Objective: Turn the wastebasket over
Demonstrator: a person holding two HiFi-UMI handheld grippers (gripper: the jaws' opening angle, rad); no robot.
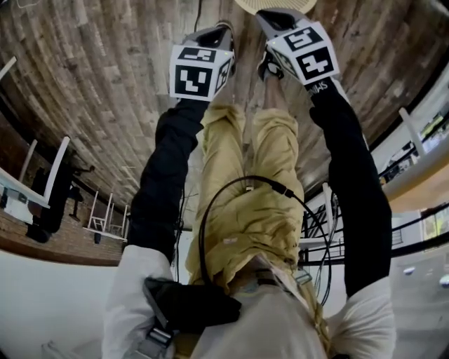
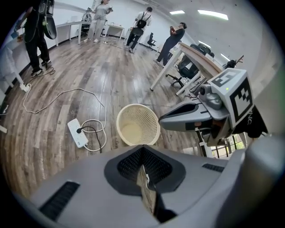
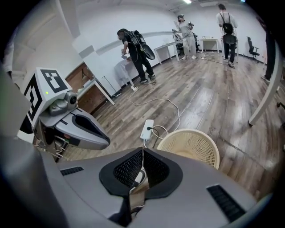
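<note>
No word, brand or number can be read with any certainty. The only clear signs are the black-and-white square code patterns on the marker cube (image 1: 198, 70) of the left gripper (image 1: 223, 28), at the upper middle of the head view, and on the marker cube (image 1: 306, 52) of the right gripper (image 1: 272, 17), just to its right. A few pale letters (image 1: 317, 88) stand on the dark part right below the right gripper's cube and show again at the right edge of the left gripper view, too small and cut off to make out.
</note>
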